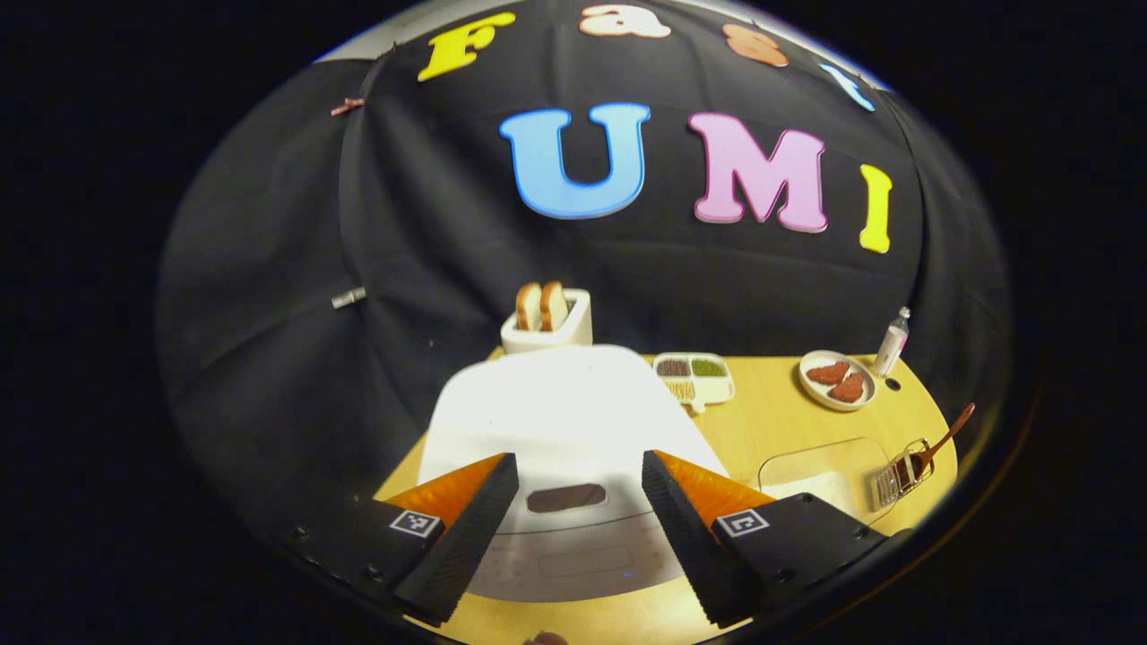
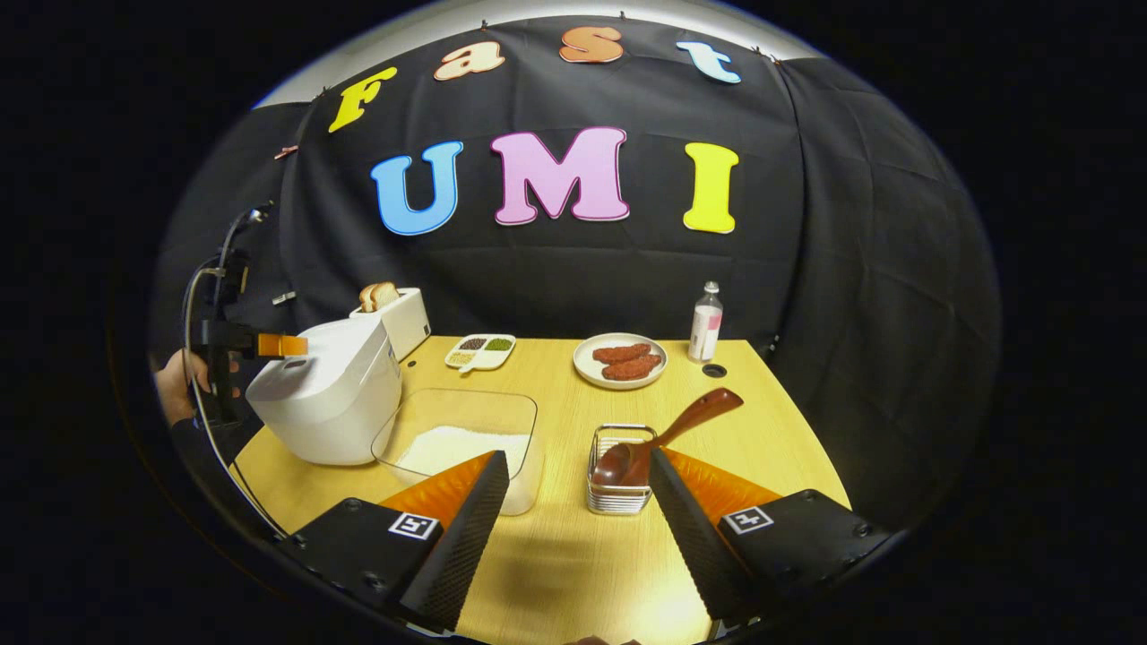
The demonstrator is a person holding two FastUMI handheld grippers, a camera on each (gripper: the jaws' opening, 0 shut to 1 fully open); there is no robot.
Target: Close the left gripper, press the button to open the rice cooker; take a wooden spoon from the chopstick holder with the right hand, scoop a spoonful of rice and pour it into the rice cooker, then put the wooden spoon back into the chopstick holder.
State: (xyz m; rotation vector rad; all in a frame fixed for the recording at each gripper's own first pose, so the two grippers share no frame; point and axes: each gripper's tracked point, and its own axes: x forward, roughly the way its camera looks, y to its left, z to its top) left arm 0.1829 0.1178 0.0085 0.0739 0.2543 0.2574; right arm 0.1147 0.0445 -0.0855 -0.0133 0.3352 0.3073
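Note:
The white rice cooker (image 1: 556, 403) stands shut right in front of my left gripper (image 1: 579, 457). Its dark button (image 1: 565, 497) lies between the open fingers, just beyond their tips. In the right gripper view the cooker (image 2: 323, 394) sits at the table's left, with the left gripper (image 2: 269, 345) and a hand (image 2: 175, 385) above its lid. The wooden spoon (image 2: 681, 425) leans in the wire chopstick holder (image 2: 618, 493), bowl down and handle to the upper right. My right gripper (image 2: 578, 457) hangs open and empty, just short of the holder. A clear container of rice (image 2: 466, 439) stands between cooker and holder.
A toaster with bread slices (image 2: 394, 313) stands behind the cooker. At the back of the wooden table (image 2: 556, 555) are a divided dish of grains (image 2: 481, 351), a plate of reddish pieces (image 2: 620, 360) and a small bottle (image 2: 706, 333).

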